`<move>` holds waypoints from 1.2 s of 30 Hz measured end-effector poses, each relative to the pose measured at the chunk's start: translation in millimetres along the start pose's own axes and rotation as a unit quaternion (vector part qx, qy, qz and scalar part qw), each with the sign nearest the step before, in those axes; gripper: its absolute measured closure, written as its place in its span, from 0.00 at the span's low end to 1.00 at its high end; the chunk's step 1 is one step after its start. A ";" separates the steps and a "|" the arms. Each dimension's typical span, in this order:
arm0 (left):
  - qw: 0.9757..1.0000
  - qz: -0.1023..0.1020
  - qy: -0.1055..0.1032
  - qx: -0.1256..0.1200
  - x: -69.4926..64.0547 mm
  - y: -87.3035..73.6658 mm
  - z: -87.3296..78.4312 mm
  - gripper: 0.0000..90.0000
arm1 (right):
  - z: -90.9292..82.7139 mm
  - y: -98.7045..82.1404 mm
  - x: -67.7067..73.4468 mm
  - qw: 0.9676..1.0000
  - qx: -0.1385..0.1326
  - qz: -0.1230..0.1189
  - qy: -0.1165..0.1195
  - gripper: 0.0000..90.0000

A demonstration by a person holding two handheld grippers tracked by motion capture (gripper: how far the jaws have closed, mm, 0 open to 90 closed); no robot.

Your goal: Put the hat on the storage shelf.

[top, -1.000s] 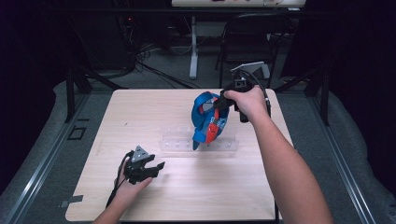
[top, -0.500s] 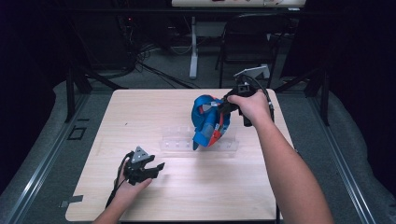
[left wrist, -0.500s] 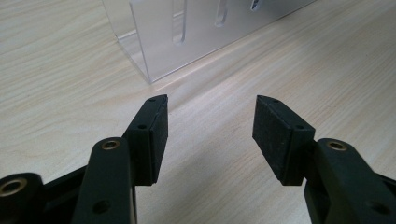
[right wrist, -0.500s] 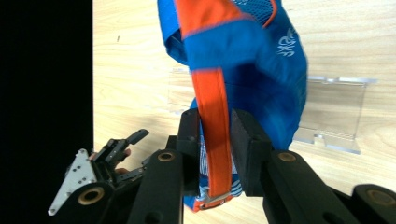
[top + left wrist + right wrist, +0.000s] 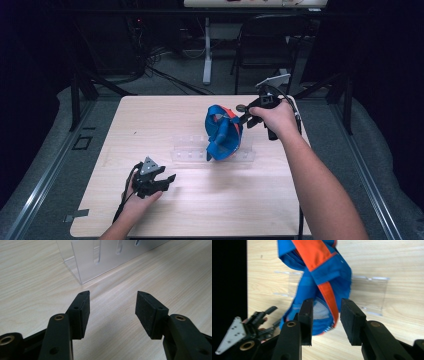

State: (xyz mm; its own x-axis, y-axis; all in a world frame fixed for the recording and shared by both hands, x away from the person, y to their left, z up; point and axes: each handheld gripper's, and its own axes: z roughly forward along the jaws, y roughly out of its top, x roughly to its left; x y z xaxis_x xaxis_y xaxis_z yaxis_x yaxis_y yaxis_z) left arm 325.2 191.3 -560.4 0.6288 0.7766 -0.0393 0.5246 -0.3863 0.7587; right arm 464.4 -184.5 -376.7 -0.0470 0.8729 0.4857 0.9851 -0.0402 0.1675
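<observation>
A blue cap with orange strips (image 5: 222, 135) stands upright against a clear plastic rack (image 5: 190, 150) at the middle of the wooden table (image 5: 150, 120). My right gripper (image 5: 242, 114) is at the cap's upper right edge. In the right gripper view its jaws (image 5: 325, 305) stand apart, and the cap (image 5: 319, 270) and rack (image 5: 372, 295) show through the gap, with nothing clamped. My left gripper (image 5: 167, 179) rests open on the table near the front left. Its jaws (image 5: 112, 302) point at the rack's near end (image 5: 100, 262) with bare wood between them.
Behind the table's far edge are a dark chair (image 5: 265, 45), a white stand leg (image 5: 206, 55) and cables on the floor (image 5: 150, 65). The other hand's gripper (image 5: 262, 320) shows at the lower left of the right gripper view.
My right hand has shifted a little to the right and nearer, staying at the cap's top edge. The cap now stands a bit more upright. The left gripper has not moved.
</observation>
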 end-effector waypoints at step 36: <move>1.000 0.006 0.000 0.006 -3.8 -2.0 4.8 0.51 | 82.1 -145.1 -96.6 0.994 -0.052 -0.098 -0.013 0.52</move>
State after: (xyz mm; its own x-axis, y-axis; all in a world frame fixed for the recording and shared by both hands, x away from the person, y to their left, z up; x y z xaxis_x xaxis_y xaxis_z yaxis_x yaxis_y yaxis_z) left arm 324.6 186.8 -564.9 0.6353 0.7716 -0.0314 0.5247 -0.4015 0.7506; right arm 339.6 -223.1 -518.3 -0.2296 0.8815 0.4127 0.9350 0.0820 0.3450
